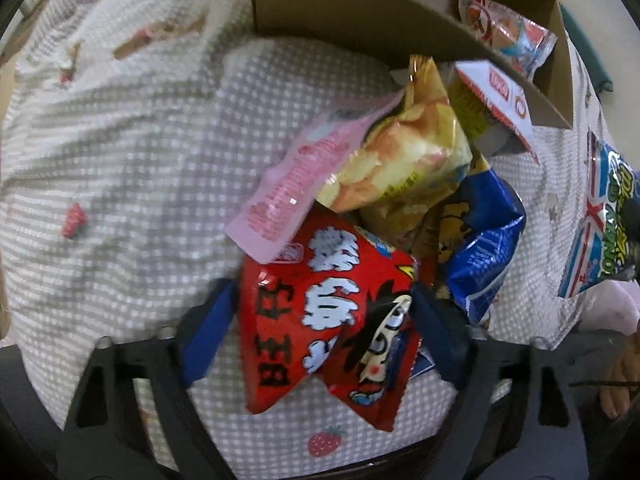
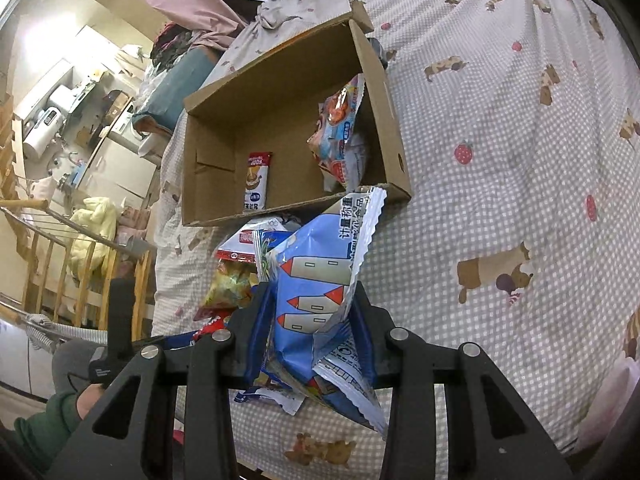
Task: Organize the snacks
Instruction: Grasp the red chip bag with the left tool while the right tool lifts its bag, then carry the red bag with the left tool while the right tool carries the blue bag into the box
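Observation:
My left gripper [image 1: 320, 316] is shut on a red snack bag [image 1: 332, 320] with white characters, at the near end of a snack pile: a pink packet [image 1: 304, 176], a yellow chip bag [image 1: 404, 160], a dark blue bag [image 1: 484, 240]. My right gripper [image 2: 312, 320] is shut on a light blue bag [image 2: 320, 280] with rocket drawings, held above the bed in front of the cardboard box [image 2: 384, 92]. The box holds a small brown-and-white packet [image 2: 256, 180] and a red-and-blue bag [image 2: 340, 132]. The box also shows in the left wrist view [image 1: 340, 8].
Everything lies on a checked bedspread [image 2: 520, 160] with strawberry and dog prints. The right gripper's light blue bag shows at the right edge of the left wrist view [image 1: 600, 224]. A wooden railing [image 2: 60, 256] and room clutter lie beyond the bed's left side.

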The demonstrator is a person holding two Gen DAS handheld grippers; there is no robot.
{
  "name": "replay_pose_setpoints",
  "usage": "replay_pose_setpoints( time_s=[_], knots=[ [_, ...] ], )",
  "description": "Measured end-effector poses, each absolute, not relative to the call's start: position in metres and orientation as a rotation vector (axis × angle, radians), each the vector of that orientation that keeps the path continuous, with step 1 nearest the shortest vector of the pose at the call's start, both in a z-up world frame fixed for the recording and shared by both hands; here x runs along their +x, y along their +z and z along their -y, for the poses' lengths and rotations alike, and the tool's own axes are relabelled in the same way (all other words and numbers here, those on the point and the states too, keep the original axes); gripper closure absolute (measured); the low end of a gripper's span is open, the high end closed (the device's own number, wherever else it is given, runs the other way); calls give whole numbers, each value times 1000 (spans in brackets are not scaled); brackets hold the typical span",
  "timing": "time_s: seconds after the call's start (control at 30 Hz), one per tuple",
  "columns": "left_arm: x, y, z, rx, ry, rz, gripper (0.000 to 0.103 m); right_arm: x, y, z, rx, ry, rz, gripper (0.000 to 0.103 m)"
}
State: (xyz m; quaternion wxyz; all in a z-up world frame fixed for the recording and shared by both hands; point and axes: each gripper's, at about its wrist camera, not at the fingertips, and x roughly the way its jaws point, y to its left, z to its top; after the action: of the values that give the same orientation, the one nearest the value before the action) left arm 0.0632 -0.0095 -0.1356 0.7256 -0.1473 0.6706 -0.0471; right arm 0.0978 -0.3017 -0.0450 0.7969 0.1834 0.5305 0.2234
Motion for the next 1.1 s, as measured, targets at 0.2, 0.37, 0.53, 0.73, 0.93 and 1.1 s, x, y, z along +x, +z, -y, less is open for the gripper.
replay_pose_setpoints(
  time_s=[0.2,0.37,0.53,0.73,0.93,1.1],
  knots=[
    [56,-139,18,-346,-147,-1503,55,99,-47,294,383,488,-1148,64],
    [35,-127,14,-358,-136,-1507,60,99,-45,291,387,509,-1139,64],
    [16,-112,12,-344,-99,-1464,60,96,-41,291,390,526,-1127,64],
    [5,-65,6,-348,-67,-1339,60,89,-34,294,404,545,-1101,64],
    [26,-13,-12,-292,-36,-1172,60,91,-23,293,416,562,-1059,64],
    [54,5,-21,-297,-43,-1139,60,100,-16,292,417,566,-1031,64]
  ],
)
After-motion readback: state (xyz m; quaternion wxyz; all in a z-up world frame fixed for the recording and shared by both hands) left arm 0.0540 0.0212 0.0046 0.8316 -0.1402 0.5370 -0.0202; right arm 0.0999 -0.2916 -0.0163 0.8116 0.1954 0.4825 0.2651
